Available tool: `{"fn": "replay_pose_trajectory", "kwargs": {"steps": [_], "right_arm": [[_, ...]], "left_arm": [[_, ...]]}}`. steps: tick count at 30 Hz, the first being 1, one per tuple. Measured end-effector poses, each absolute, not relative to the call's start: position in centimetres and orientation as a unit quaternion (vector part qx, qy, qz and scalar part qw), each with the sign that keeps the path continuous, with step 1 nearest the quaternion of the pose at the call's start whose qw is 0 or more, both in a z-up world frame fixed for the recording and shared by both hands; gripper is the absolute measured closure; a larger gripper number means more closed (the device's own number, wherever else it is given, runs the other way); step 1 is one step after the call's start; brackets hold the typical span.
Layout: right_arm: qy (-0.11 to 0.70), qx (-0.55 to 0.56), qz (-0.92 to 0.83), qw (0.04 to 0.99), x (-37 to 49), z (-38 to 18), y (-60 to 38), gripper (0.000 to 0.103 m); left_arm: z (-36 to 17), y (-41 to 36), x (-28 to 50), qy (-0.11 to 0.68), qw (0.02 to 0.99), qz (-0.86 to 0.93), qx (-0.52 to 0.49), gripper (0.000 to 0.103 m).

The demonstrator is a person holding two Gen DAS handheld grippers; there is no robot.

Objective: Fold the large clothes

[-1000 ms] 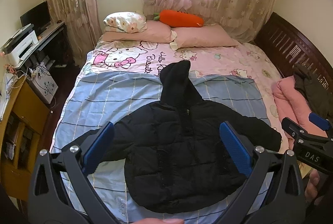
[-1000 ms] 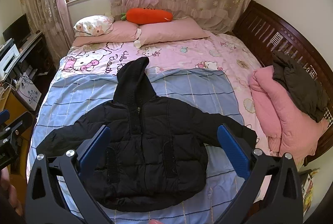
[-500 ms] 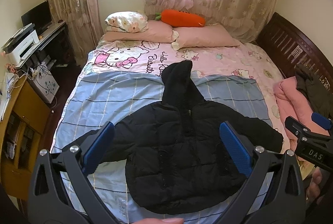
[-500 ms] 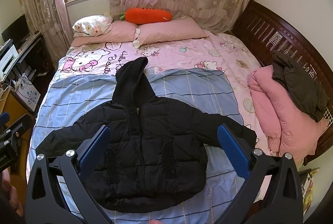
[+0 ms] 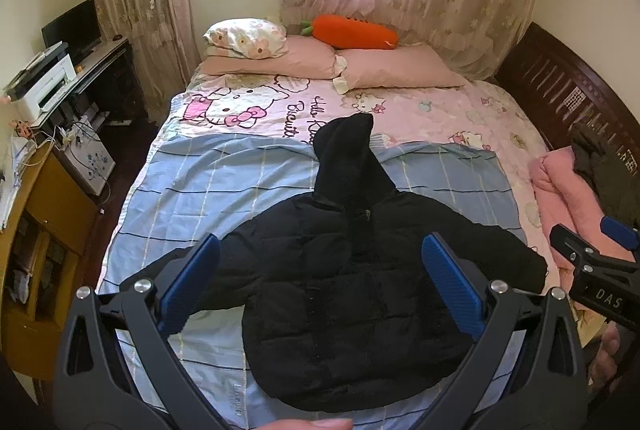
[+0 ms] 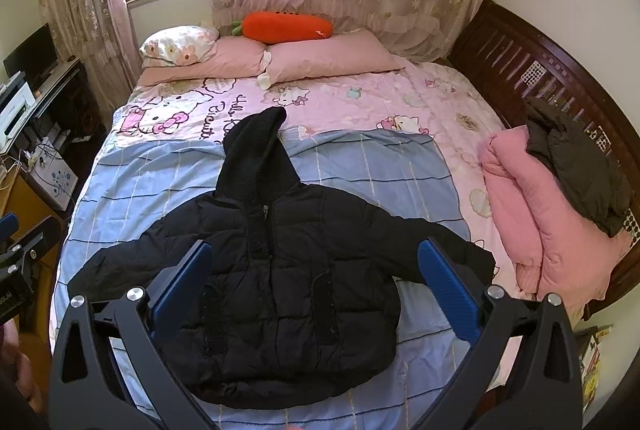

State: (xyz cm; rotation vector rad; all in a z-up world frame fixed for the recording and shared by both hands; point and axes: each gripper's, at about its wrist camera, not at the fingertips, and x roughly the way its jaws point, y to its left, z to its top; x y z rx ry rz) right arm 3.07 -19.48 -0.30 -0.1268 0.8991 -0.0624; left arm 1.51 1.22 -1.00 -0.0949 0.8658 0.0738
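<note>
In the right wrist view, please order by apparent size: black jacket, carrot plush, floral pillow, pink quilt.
1. black jacket, clearly largest.
2. pink quilt.
3. carrot plush and floral pillow look alike; both lie far from the camera, so I do not rank them.

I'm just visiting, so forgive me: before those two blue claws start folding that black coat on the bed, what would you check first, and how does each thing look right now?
1. Coat lying flat, front up: ok.
2. Both sleeves spread out to the sides: ok.
3. Hood stretched out straight above the collar: ok.
4. Left gripper open and holding nothing: ok.
5. Right gripper open and holding nothing: ok.
6. Room on the blue sheet around the coat for folding: ok; the pink quilt lies off to the side, apart from the sleeve.
</note>
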Motion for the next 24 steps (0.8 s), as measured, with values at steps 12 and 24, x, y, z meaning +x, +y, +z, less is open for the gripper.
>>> {"fn": "replay_pose_trajectory", "kwargs": {"steps": [12, 24], "right_arm": [[0.436, -0.060, -0.030, 0.898, 3.27, -0.60, -19.23, 0.001], [0.441, -0.051, -0.027, 0.895, 3.73, -1.23, -19.08, 0.001]], "left_arm": [[-1.02, 1.58, 2.08, 0.420, 0.905, 0.038, -0.050, 0.002], [-0.99, 1.15, 2.06, 0.414, 0.908, 0.036, -0.049, 0.002]]}}
